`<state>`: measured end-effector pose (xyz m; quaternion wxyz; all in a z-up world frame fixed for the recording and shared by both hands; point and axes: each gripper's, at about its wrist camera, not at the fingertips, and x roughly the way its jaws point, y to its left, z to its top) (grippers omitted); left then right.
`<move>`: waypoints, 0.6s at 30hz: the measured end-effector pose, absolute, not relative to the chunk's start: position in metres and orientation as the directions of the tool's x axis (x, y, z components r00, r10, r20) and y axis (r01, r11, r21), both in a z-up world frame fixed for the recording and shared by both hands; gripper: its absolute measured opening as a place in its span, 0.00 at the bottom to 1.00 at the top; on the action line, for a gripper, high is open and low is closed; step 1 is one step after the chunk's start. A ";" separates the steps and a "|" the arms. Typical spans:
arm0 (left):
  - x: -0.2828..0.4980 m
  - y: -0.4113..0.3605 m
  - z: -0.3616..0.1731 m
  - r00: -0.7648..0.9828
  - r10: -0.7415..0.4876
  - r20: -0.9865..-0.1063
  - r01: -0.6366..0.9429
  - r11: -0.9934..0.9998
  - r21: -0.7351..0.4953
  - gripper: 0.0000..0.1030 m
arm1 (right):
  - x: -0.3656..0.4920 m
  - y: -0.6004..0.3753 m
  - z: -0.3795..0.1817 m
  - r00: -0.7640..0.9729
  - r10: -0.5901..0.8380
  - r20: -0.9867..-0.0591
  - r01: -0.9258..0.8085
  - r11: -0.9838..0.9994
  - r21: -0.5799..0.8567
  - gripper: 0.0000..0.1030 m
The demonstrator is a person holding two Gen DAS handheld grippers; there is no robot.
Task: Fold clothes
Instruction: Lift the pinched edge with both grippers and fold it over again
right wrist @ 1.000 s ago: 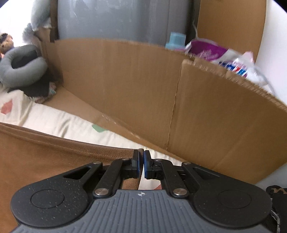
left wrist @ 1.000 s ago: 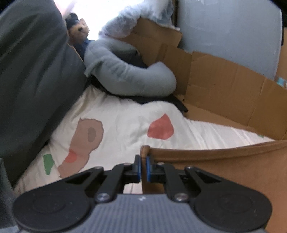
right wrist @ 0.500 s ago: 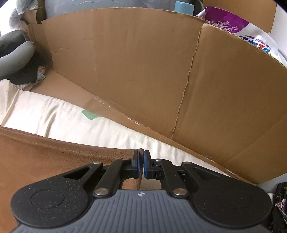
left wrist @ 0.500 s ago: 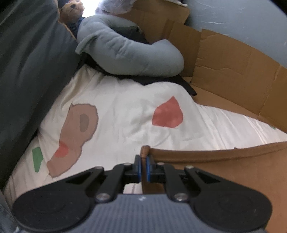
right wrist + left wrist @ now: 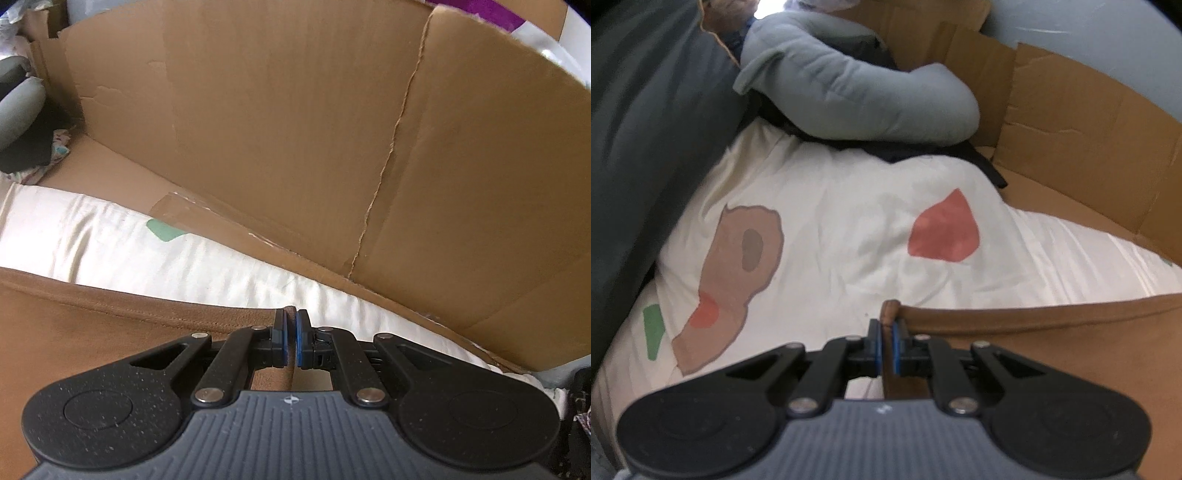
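A brown garment (image 5: 1052, 347) is stretched between both grippers above a cream bedsheet (image 5: 831, 229) with coloured patches. My left gripper (image 5: 885, 328) is shut on the garment's left top corner, which pokes up between the blue pads. My right gripper (image 5: 291, 330) is shut on the garment's right top corner (image 5: 129, 325); the hem runs off to the left in that view. The lower part of the garment is hidden behind the gripper bodies.
A grey curved pillow (image 5: 849, 85) lies on dark clothing at the head of the bed. A cardboard wall (image 5: 295, 129) stands along the far side, also in the left wrist view (image 5: 1071, 122). A dark grey fabric surface (image 5: 639, 129) rises on the left.
Both grippers have tilted down and moved forward toward the bed, still holding the garment's top edge taut. The cardboard wall and pillow now sit higher and closer in view.
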<state>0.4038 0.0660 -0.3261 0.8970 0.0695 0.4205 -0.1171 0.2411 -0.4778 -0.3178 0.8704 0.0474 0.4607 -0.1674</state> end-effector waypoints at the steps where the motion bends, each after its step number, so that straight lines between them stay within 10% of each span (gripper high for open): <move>1: 0.406 0.065 -0.329 0.612 -0.145 -0.777 0.263 0.964 0.027 0.06 | 0.243 -0.477 -0.321 0.513 -0.250 -0.821 0.337 0.938 -0.075 0.02; 10: 0.413 0.058 -0.340 0.583 -0.099 -0.806 0.238 0.970 0.054 0.18 | 0.243 -0.474 -0.348 0.499 -0.252 -0.829 0.389 0.920 -0.046 0.07; 12: 0.410 0.060 -0.334 0.584 -0.068 -0.809 0.229 0.970 0.084 0.49 | 0.238 -0.473 -0.347 0.502 -0.258 -0.826 0.407 0.913 -0.038 0.25; 18: 0.398 0.071 -0.317 0.583 -0.063 -0.810 0.195 0.979 0.064 0.55 | 0.217 -0.478 -0.333 0.522 -0.248 -0.816 0.442 0.897 0.010 0.40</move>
